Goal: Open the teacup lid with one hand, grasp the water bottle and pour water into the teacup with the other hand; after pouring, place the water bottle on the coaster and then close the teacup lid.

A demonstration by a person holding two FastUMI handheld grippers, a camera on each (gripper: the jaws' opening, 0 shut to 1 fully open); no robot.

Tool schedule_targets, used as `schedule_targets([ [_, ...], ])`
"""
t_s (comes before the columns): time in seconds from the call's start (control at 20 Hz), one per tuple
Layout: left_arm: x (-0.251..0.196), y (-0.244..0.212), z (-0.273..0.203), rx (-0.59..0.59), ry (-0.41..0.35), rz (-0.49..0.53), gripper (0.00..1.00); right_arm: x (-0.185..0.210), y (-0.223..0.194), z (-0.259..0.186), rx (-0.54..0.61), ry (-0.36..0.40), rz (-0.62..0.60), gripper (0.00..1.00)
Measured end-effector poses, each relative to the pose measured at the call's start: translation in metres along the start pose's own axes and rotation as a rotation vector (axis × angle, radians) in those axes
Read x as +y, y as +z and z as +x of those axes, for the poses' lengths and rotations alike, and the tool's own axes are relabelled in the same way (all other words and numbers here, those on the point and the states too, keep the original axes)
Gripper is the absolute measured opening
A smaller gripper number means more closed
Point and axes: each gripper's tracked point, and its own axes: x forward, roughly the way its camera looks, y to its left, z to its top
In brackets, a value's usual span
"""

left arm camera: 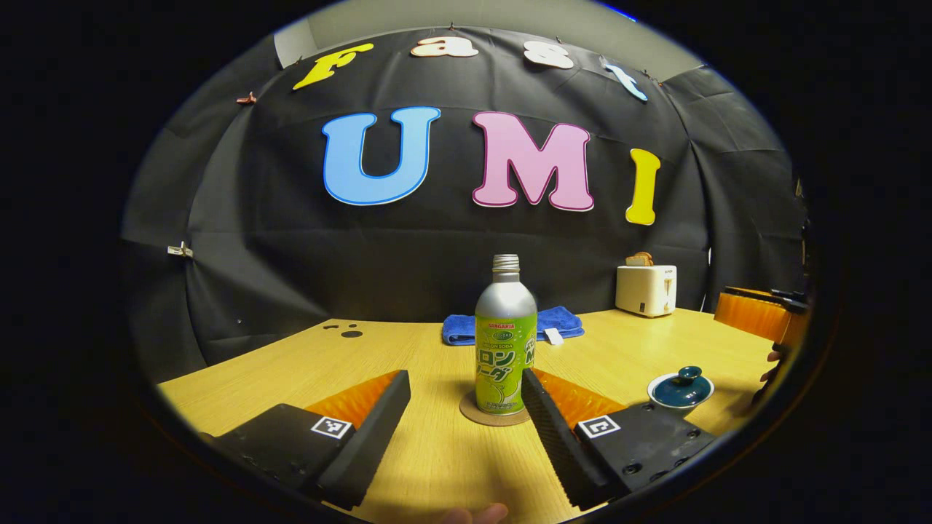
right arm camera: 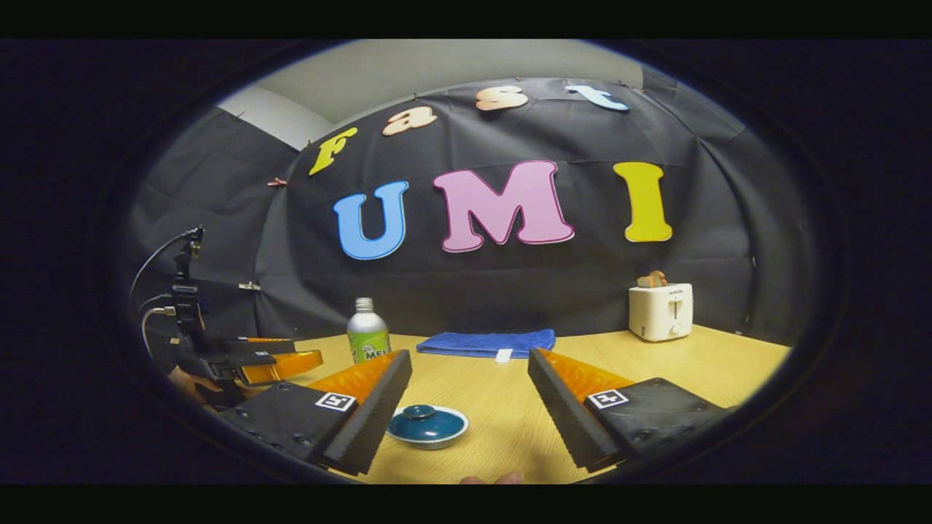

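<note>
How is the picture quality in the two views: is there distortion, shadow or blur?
Left gripper view: fisheye bends the table edge; the bottle is sharp, with shadow below the left tool. Right gripper view: dimmer and softer; the teacup stays readable between the right tool's open fingers.

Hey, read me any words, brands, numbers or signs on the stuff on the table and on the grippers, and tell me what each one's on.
water bottle: green printed label with lettering, left unquoted here.
toaster: small dark mark near its top, too small to read.
blue towel: white tag, too small to read.
left gripper, right gripper: square black-and-white coded markers, no words.
</note>
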Motion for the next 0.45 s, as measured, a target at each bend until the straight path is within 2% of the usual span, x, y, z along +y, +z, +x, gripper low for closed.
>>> schedule_targets([
  [0.45, 0.0001, 0.0008, 0.0002, 0.0, 0.0, 0.0, 0.97, 0.0003, -0.0006, 0.0, 0.004, 0.003, -0.018, 0.99],
])
